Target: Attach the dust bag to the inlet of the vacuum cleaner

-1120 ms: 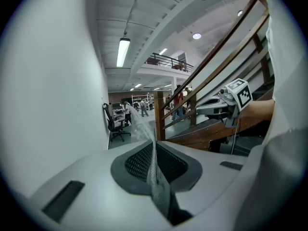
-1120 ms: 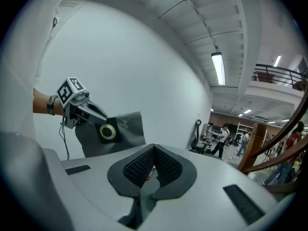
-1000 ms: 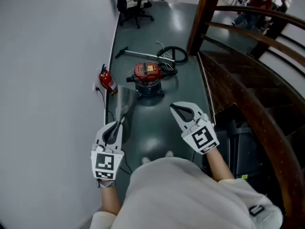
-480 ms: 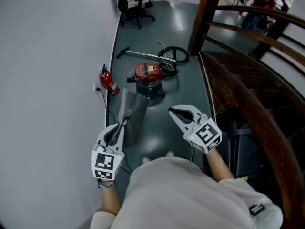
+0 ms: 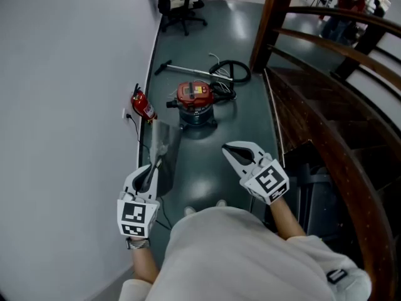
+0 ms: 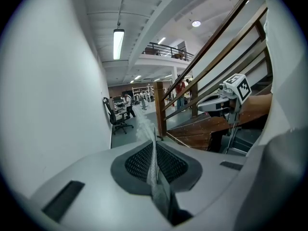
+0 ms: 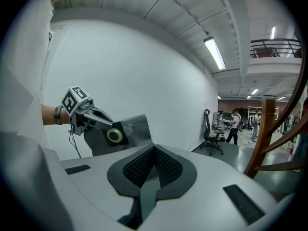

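At the jaws: left gripper (image 5: pixel 155 165) is clamped on the dust bag (image 5: pixel 161 142) — pads nearly together, pinching a thin grey edge of the fabric, which shows edge-on betw. them in the left gripper view. Bag hangs up and fwd of the jaw tips, held clear of the floor (image 5: pixel 207 162). From the right gripper view its broad face is visible, with a pale collar ring (image 7: pixel 114 135) set on a dark panel close to the L jaw tips.

Right gripper (image 5: pixel 228 148): jaws fully closed, pads meeting, nothing betw. them. It sits level with the L unit and well apart from the bag, no contact.

Outward: vacuum cleaner (image 5: pixel 195 103) stands upright on the floor ahead of both grippers, red top, dark lower body. Bag's top edge lies near its left side in the head view but appears to be short of it — depth is hard to judge from above. Inlet not distinguishable at this range.

Black hose (image 5: pixel 229 71) is coiled just behind the unit, w/ a wand (image 5: pixel 188 69) lying flat to the left of the coil. Red fire extinguisher (image 5: pixel 143 107) stands against the white wall (image 5: pixel 69 93), beside the vacuum. Office chair (image 5: pixel 180 10) further back. Wooden staircase (image 5: pixel 319 124) runs along the right.
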Motion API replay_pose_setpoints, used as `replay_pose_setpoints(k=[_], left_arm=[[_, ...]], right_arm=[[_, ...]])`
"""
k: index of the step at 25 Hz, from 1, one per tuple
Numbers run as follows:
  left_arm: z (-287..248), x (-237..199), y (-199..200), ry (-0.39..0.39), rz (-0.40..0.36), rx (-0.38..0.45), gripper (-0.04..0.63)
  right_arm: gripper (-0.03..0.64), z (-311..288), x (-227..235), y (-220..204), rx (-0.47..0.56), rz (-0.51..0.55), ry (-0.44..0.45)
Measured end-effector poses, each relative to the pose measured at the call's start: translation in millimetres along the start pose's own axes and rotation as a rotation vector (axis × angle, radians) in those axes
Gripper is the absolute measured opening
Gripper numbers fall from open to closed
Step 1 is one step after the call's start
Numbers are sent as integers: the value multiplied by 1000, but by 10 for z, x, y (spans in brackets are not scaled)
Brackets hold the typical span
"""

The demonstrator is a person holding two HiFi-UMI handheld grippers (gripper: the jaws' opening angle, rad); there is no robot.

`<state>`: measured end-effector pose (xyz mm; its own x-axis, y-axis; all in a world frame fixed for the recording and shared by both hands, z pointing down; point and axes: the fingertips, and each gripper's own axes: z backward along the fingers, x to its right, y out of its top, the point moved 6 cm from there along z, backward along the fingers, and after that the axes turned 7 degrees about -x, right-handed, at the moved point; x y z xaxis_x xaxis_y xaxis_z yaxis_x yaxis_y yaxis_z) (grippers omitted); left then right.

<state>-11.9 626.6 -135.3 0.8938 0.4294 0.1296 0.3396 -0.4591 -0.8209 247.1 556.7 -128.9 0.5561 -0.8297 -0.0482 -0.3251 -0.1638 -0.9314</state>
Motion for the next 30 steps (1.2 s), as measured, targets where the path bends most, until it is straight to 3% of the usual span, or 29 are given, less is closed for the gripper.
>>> replay_pose_setpoints(k=[5,10,17,23,30], left_arm=[[-83,104,22,37,36,-22,25],[-165,203,84,85,62,-42,25],[-394,232,252,75,75,-37,25],[-743,-24,278,50,98,-45,25],[-1319,-647,290,-16,122,-62,25]], right_arm=[[28,116,231,-49,63,-66,10],[29,147,413,-116,43,-65,18],[29,38,606,-120,39,11,44],[29,-213,812,-133,24,-36,20],[29,-794,1224,20,-33,-70,-50]])
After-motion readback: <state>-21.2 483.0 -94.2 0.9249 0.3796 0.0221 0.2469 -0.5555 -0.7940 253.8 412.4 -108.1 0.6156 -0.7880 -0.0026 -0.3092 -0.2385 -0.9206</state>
